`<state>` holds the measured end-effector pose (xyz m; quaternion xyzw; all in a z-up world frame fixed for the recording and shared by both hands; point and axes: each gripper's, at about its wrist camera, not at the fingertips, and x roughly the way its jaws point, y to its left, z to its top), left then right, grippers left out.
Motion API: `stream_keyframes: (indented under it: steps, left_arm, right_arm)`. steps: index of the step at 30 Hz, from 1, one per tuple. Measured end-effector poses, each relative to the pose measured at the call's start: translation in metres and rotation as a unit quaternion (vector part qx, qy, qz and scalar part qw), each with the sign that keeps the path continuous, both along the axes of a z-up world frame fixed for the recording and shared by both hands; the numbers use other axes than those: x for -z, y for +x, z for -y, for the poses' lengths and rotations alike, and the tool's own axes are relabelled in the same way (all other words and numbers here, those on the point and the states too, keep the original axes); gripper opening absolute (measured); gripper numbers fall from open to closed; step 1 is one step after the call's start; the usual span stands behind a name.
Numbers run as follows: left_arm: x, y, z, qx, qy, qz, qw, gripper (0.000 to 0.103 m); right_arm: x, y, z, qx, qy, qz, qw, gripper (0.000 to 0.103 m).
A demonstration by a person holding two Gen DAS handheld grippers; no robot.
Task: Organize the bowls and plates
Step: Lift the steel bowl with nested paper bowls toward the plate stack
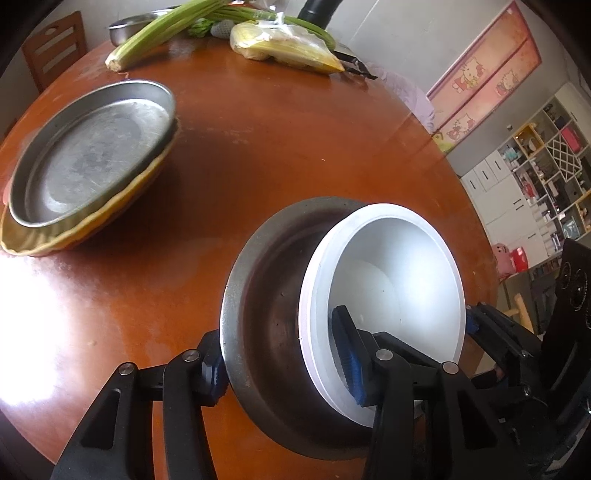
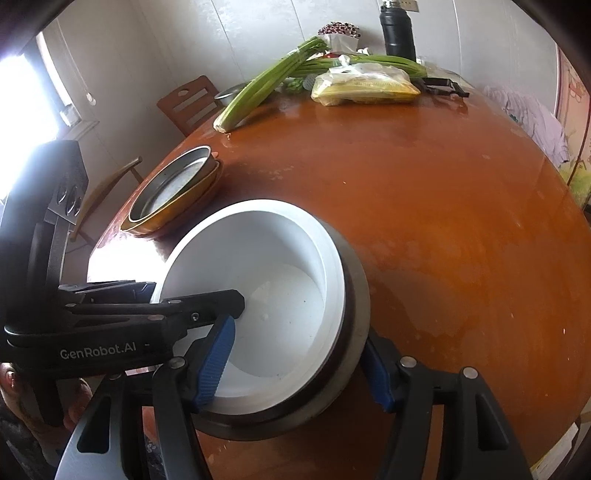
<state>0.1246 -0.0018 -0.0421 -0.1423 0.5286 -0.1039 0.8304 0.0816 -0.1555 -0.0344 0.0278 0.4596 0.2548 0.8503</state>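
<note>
A white bowl (image 1: 399,280) sits nested inside a steel bowl (image 1: 269,317) on the round wooden table. My left gripper (image 1: 280,365) straddles the near rims of both bowls, one finger outside the steel wall, one inside the white bowl. My right gripper (image 2: 295,365) straddles the same pair (image 2: 280,280) from the other side, steel bowl (image 2: 354,325) included. It is not clear how tightly either one clamps. A steel plate (image 1: 92,151) rests on a yellow plate (image 1: 96,218) at the far left, also seen in the right wrist view (image 2: 173,192).
Celery stalks (image 2: 266,85), a bagged yellow pack (image 2: 365,88), a small steel dish (image 1: 129,26) and a black flask (image 2: 397,29) lie at the table's far side. Wooden chairs (image 2: 188,103) stand beyond the left edge. Shelves (image 1: 546,173) stand at right.
</note>
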Motion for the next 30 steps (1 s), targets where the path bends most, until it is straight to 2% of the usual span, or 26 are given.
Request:
stream_keyframes:
  steps: [8, 18, 30]
  left_arm:
    - [-0.033, 0.011, -0.031, -0.024, 0.012, 0.039, 0.9989, 0.05]
    - [-0.069, 0.018, -0.09, -0.063, 0.037, 0.082, 0.9939, 0.05]
    - [-0.088, 0.038, -0.149, -0.106, 0.04, 0.109, 0.9876, 0.05]
  right_arm:
    - [-0.027, 0.013, -0.028, -0.024, 0.005, 0.026, 0.999, 0.065]
    - [-0.066, 0.038, -0.088, -0.068, 0.013, 0.059, 0.996, 0.064]
    - [-0.092, 0.071, -0.145, -0.098, 0.016, 0.079, 0.992, 0.064]
